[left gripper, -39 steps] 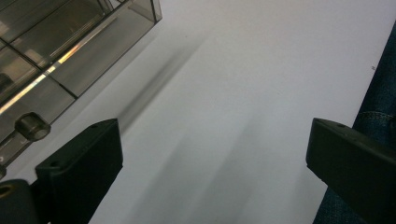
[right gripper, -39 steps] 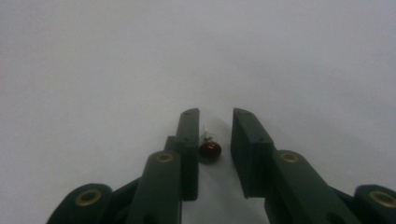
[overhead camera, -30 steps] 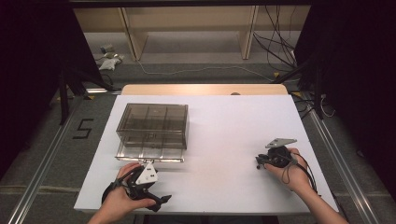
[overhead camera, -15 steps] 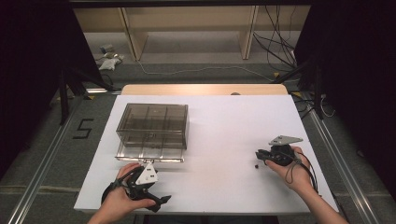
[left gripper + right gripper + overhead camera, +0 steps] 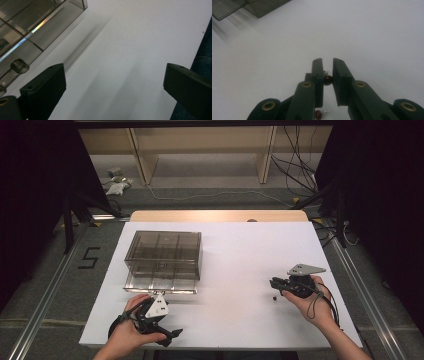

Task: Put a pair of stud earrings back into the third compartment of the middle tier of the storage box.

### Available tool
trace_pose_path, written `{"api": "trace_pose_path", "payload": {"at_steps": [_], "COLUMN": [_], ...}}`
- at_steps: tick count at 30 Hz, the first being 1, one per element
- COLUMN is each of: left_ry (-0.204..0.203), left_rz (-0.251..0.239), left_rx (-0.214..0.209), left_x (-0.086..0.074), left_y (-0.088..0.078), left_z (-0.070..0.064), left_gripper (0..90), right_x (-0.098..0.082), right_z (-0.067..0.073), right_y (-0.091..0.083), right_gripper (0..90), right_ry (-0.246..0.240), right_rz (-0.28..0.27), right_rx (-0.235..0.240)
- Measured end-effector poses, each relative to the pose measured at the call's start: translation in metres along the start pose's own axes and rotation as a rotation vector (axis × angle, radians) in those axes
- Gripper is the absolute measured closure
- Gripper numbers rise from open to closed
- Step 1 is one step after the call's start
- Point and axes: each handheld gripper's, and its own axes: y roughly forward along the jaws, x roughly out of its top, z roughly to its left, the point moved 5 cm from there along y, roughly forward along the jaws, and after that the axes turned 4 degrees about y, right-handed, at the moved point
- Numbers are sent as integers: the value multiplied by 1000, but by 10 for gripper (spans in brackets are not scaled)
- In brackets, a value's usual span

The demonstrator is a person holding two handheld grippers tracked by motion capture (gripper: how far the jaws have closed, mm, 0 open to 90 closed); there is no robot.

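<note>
White tabletop (image 5: pixel 235 265), smoky translucent plastic organizer box (image 5: pixel 164 254) with divided compartments sits on its left half. My right gripper (image 5: pixel 327 65) is at the right side of the tabletop, low over the surface, pointing toward the box; its jaws are nearly together and pinch a small dark reddish-brown bead (image 5: pixel 327 80) with a thin metal pin, looks like a stud earring. A second bead (image 5: pixel 319 114) of the same kind lies on the tabletop right under that gripper, its pin sticking out sideways. From the high view the right gripper (image 5: pixel 276 284) shows in my right hand (image 5: pixel 309 301), and a tiny dark speck (image 5: pixel 274 297) sits on the tabletop just beside its tips, probably that loose stud, too small to be sure.

My left gripper (image 5: pixel 113 75) is near the front left edge of the tabletop, jaws spread wide, nothing between them, just bare white surface. The box corner (image 5: pixel 37 30) with a small round knob is just beside its left jaw, not touching. High view has it (image 5: pixel 167 334) in my left hand (image 5: pixel 131 330), just in front of the box.

Readable writing: a dark "5" (image 5: pixel 89 257) marked on the floor left of the tabletop. No brand or label legible on the box or grippers.
</note>
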Motion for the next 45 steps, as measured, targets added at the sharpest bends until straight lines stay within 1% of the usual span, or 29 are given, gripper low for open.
{"api": "trace_pose_path", "payload": {"at_steps": [4, 12, 16, 19, 23, 35, 38, 45], "left_ry": [7, 6, 9, 11, 10, 15, 14, 12], "left_rz": [6, 9, 8, 7, 7, 13, 15, 14], "left_rx": [-4, -6, -6, -10, -16, -17, -16, -13], "left_x": [0, 0, 0, 0, 1, 1, 0, 1], "left_y": [1, 2, 2, 2, 2, 2, 2, 2], "left_z": [-1, -1, -1, -2, -2, -3, -3, -3], "left_gripper": [43, 44, 44, 43, 43, 50, 49, 55], "right_x": [1, 6, 9, 11, 13, 18, 19, 20], "right_z": [5, 16, 25, 31, 35, 49, 53, 60], "right_y": [0, 1, 3, 5, 5, 9, 12, 15], "right_gripper": [804, 805, 805, 805, 805, 805, 805, 805], "right_ry": [-7, -15, -31, -49, -65, -79, -89, -93], "right_rz": [-5, -28, -35, -28, -34, -37, -37, -23], "right_rx": [18, 53, 75, 94, 102, 144, 153, 166]}}
